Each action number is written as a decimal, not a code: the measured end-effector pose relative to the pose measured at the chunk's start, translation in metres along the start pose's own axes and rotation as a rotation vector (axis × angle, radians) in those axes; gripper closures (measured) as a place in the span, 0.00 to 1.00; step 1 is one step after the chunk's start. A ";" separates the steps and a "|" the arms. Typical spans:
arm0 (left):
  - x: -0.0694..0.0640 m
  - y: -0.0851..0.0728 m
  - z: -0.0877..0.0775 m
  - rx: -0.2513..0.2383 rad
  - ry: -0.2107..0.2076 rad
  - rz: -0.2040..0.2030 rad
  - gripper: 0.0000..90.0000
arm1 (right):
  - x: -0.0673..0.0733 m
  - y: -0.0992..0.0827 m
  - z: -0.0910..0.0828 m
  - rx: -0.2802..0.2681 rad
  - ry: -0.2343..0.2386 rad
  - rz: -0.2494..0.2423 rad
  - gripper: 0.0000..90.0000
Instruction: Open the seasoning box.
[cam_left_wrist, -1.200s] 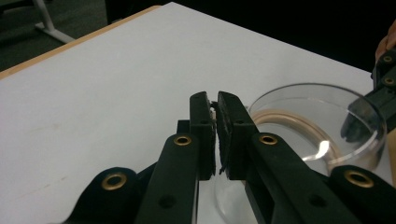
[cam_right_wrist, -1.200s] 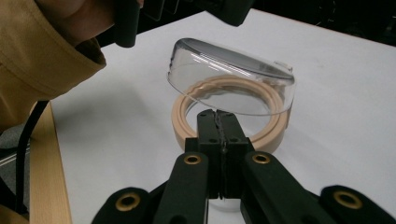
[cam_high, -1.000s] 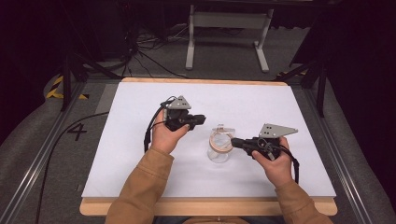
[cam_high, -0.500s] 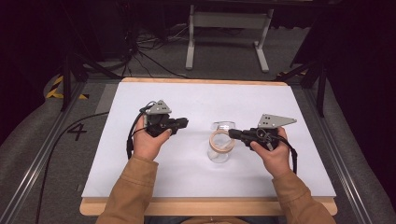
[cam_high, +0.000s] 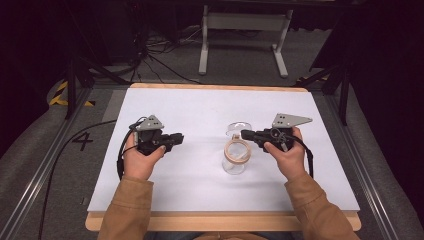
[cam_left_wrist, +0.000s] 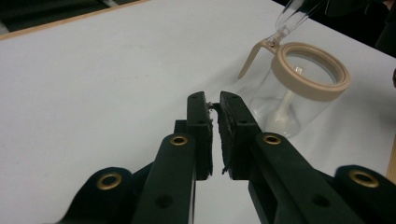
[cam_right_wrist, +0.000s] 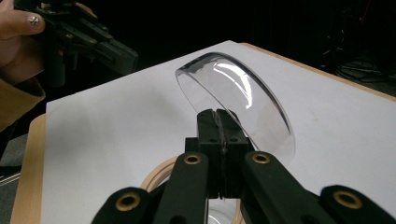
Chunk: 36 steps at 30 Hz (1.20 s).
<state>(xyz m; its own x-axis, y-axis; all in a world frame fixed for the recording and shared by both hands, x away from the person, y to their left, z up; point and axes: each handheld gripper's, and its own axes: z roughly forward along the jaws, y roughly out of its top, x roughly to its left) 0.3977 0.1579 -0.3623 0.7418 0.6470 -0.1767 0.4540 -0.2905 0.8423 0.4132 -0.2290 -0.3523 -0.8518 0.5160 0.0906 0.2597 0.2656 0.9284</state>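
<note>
High view: clear jar (cam_high: 235, 161) with tan rim near table (cam_high: 200, 107) centre, toward the near edge; right gripper (cam_high: 247, 134) just above it, pinching the raised clear lid (cam_high: 239, 128). Left gripper (cam_high: 178, 138) well apart to the left, levelled toward the jar, bare tabletop all round.

Left gripper view: jaws parted by a narrow slit, just been opening, nothing between; jar ahead to the right.

Right gripper view: jaws pressed together on the lid's edge, lid tilted upright.

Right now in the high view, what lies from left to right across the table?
Left gripper → jar → right gripper, shut on the jar's raised clear lid.
</note>
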 end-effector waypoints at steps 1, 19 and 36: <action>0.001 -0.003 -0.002 0.005 0.003 -0.008 0.91 | -0.001 0.000 0.001 0.000 0.000 0.003 1.00; 0.009 -0.016 -0.011 0.023 0.020 -0.044 0.90 | -0.017 -0.004 0.012 0.031 -0.062 0.017 1.00; 0.006 -0.002 -0.011 0.060 -0.008 -0.002 0.81 | -0.016 0.017 -0.050 0.032 -0.123 0.002 0.88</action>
<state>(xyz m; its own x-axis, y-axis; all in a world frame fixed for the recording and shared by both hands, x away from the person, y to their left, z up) 0.3957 0.1699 -0.3598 0.7446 0.6420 -0.1826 0.4843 -0.3314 0.8097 0.4087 -0.2740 -0.3198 -0.7896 0.6119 0.0462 0.2775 0.2889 0.9163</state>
